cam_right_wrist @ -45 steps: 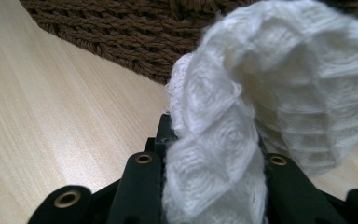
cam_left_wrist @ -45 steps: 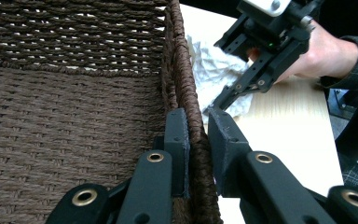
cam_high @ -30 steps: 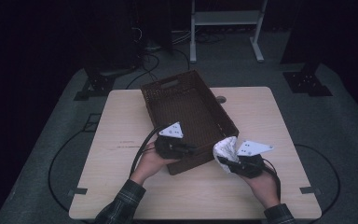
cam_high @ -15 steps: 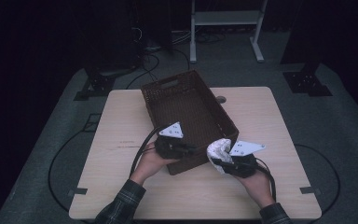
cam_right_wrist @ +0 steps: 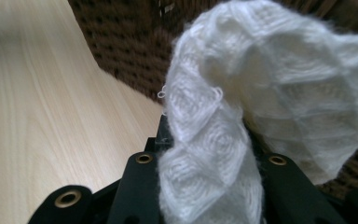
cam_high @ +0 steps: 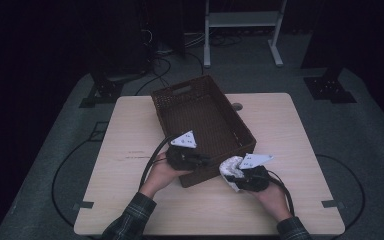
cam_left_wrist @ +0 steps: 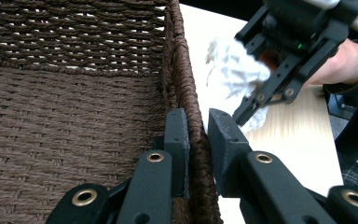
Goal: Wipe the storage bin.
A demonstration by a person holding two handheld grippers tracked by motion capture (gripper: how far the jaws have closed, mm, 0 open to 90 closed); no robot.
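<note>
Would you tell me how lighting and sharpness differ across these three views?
High view: dim, dark surroundings, table lit. Left gripper view: basket weave crisp, right gripper soft behind. Right gripper view: cloth bright and close, table and basket blurred.

no readable text, no labels, no brands, no numbers, no signs
</note>
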